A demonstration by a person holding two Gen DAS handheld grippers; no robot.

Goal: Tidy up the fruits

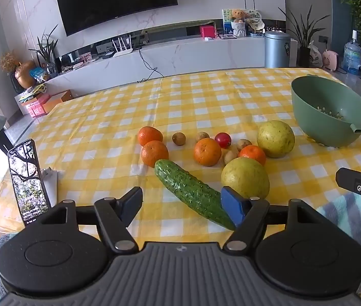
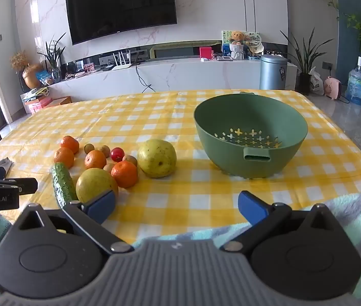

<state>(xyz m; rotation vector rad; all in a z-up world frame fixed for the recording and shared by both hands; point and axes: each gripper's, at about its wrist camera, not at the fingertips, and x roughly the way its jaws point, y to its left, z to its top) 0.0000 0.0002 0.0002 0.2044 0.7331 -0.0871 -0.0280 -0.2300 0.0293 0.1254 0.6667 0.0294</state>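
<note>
On the yellow checked tablecloth (image 1: 205, 102) lie several oranges (image 1: 207, 151), two yellow-green pears (image 1: 245, 178) (image 2: 157, 158), a cucumber (image 1: 193, 192), a small red fruit (image 1: 223, 139) and several small brown fruits (image 1: 179, 138). An empty green colander bowl (image 2: 250, 132) stands at the right; it also shows in the left wrist view (image 1: 330, 109). My left gripper (image 1: 181, 205) is open above the cucumber's near end. My right gripper (image 2: 177, 204) is open and empty over the cloth, in front of the bowl.
A phone (image 1: 27, 181) stands propped at the table's left edge beside a white paper. A striped blanket (image 2: 346, 211) covers the near right edge. Behind the table are a TV, a white cabinet and a metal bin (image 2: 273, 72).
</note>
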